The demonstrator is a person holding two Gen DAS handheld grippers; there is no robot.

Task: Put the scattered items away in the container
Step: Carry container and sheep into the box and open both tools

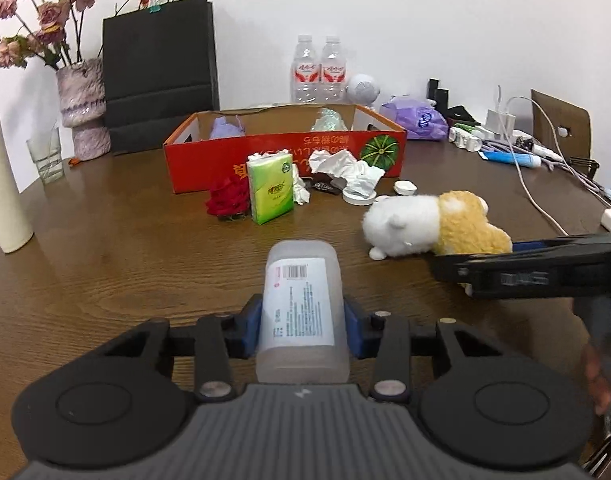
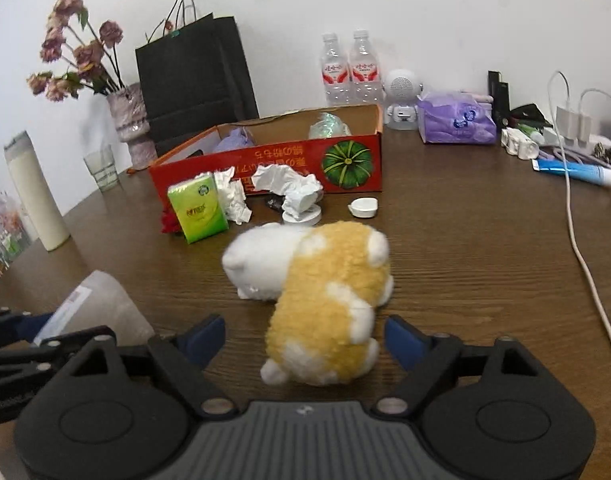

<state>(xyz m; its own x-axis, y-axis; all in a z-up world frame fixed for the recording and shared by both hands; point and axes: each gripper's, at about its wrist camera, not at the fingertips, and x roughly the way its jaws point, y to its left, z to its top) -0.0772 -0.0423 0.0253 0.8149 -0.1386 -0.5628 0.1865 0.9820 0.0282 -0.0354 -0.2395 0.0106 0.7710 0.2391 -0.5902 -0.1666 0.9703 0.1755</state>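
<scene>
Left tool (image 1: 303,322) clamps translucent bottle (image 1: 301,312); right tool (image 2: 305,338) open astride plush toy (image 2: 325,304).

Two clear plastic water bottles with red labels (image 2: 350,70) stand at twelve o'clock, behind one red cardboard box (image 2: 273,168). One white-and-tan plush toy (image 2: 321,292), one green tissue pack (image 2: 197,212) and two white round lids (image 2: 363,207) lie around centre. At ten o'clock stand one black paper bag (image 2: 193,76) and one mottled pink vase (image 2: 131,124).

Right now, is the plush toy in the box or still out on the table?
Out. The plush toy lies on the table, short of the red box, between the open right claw pads.
</scene>
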